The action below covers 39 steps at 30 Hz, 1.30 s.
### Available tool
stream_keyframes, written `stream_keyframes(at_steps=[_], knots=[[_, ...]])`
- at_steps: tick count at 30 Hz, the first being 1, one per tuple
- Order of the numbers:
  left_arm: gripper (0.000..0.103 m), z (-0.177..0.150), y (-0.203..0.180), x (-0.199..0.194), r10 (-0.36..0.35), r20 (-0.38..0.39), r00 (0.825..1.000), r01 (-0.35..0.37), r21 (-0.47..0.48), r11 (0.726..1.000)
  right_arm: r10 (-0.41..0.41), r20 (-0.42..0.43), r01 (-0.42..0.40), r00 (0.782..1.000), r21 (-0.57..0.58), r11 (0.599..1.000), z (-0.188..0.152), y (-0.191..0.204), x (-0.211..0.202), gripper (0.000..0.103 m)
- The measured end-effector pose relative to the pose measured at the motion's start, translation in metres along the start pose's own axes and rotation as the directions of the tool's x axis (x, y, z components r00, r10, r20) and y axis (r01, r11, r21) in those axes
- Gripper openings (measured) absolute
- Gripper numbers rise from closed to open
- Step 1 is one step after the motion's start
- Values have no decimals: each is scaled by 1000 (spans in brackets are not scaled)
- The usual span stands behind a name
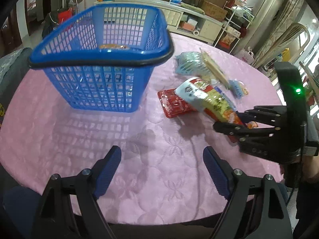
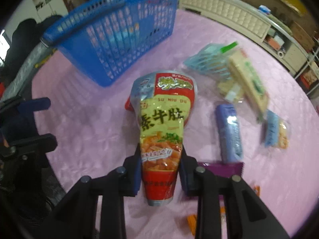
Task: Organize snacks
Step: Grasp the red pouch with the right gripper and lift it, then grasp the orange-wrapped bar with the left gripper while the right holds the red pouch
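A blue plastic basket (image 1: 99,59) stands on the pink table (image 1: 139,159), with an orange snack inside. It also shows in the right wrist view (image 2: 111,31). My right gripper (image 2: 160,159) is shut on a red and yellow snack bag (image 2: 163,119) and holds it above the table. From the left wrist view that gripper (image 1: 235,122) is at the right with the bag (image 1: 207,99) sticking out toward the basket. My left gripper (image 1: 161,171) is open and empty over the table's near edge.
A flat red packet (image 1: 173,105) lies under the held bag. Light blue and cream packets (image 2: 229,69), a blue wrapped bar (image 2: 230,131), a small blue packet (image 2: 276,131) and a purple packet (image 2: 223,167) lie to the right. A sideboard (image 1: 179,14) stands behind the table.
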<state>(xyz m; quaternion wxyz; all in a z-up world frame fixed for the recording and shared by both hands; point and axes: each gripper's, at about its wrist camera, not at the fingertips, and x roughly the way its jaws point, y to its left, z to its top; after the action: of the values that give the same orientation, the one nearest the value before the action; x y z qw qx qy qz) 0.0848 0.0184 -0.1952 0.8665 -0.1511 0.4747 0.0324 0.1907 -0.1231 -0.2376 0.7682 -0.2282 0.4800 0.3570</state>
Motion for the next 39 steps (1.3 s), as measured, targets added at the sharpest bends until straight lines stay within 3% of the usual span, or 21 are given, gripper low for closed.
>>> stream_keyframes(at_steps=[12, 21, 28, 39], knots=[[83, -1, -48, -35, -6, 64, 998, -3, 140, 990, -90, 144, 71, 985, 132, 989, -40, -18, -101, 36], [83, 7, -91, -35, -13, 69, 998, -5, 258, 966, -153, 180, 107, 972, 242, 964, -63, -56, -115, 36], [83, 10, -133, -7, 9, 20, 1000, -16, 367, 930, -186, 176, 123, 967, 318, 940, -92, -71, -120, 36], [83, 0, -186, 43, -4, -63, 998, 34, 487, 873, -275, 209, 144, 938, 487, 861, -148, -92, -106, 36]])
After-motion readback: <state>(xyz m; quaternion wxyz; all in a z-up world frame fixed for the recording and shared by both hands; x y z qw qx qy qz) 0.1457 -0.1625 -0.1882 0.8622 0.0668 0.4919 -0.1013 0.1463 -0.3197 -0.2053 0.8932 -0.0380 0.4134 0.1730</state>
